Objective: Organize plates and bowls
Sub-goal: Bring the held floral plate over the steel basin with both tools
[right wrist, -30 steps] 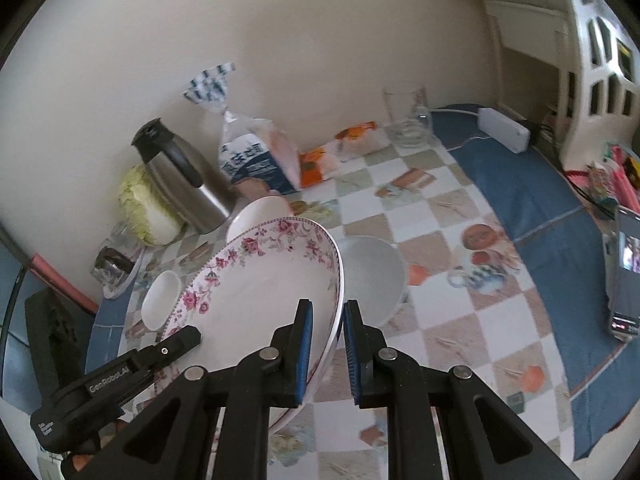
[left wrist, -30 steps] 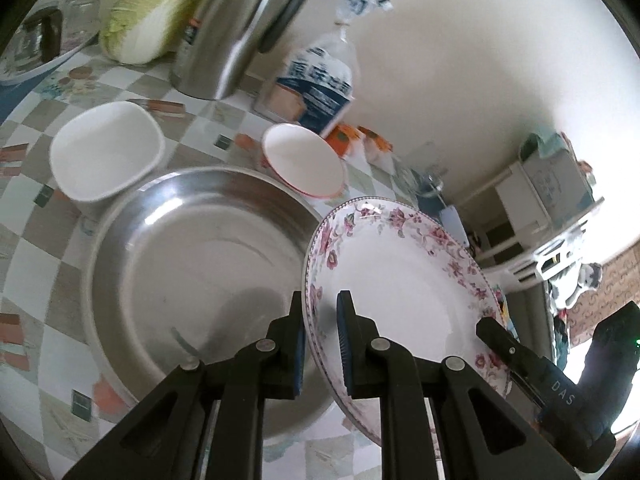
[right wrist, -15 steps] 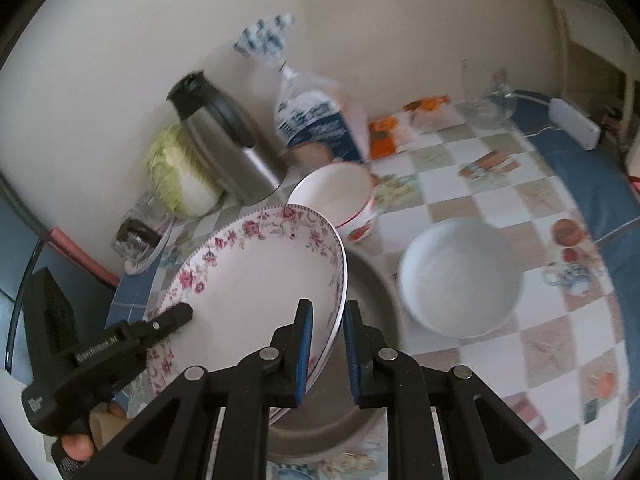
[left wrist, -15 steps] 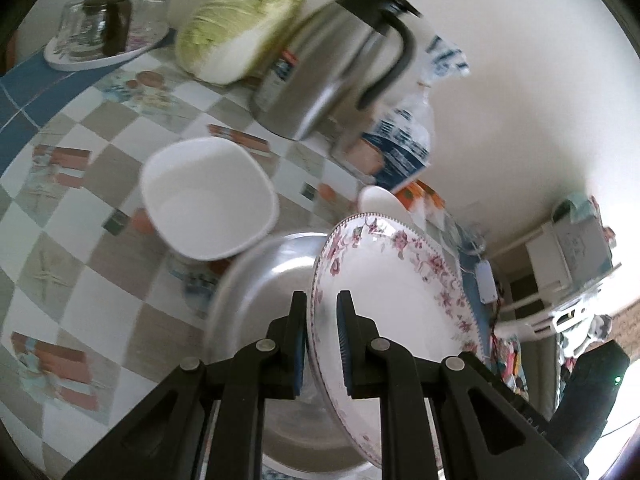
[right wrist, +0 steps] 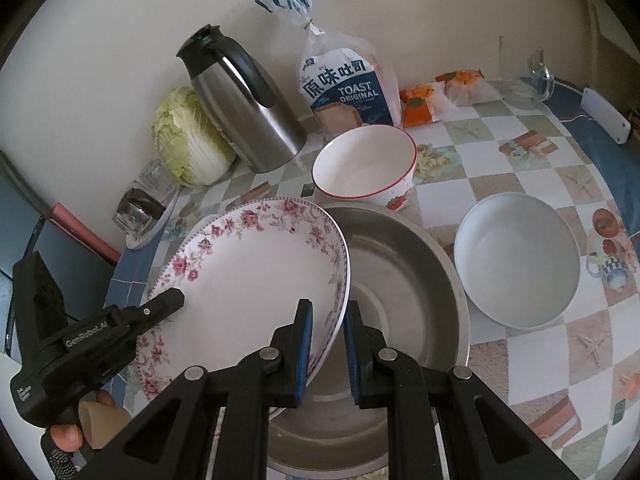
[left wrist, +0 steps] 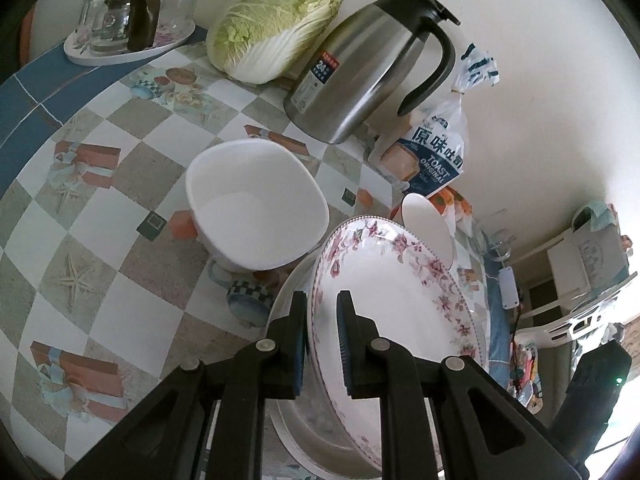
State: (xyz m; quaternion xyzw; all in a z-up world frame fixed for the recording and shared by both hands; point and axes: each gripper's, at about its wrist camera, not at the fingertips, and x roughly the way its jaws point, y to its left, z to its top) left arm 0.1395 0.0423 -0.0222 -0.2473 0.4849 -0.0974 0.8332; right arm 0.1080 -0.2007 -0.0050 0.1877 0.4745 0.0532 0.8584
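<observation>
Both claws pinch the floral plate (right wrist: 256,280) by opposite rims: the left gripper (left wrist: 322,336) on one edge, the right gripper (right wrist: 327,344) on the other. The plate hangs tilted between them, apparently just above the steel basin (right wrist: 416,280) beneath and beyond the right claw.

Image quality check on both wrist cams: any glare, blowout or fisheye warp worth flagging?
Left wrist: window area at lower right blown out, checked tablecloth lines bowed by fisheye, thermos jug shows soft highlights. Right wrist: even light, mild sheen inside the steel basin, dark corner vignette, everything sharp.
</observation>
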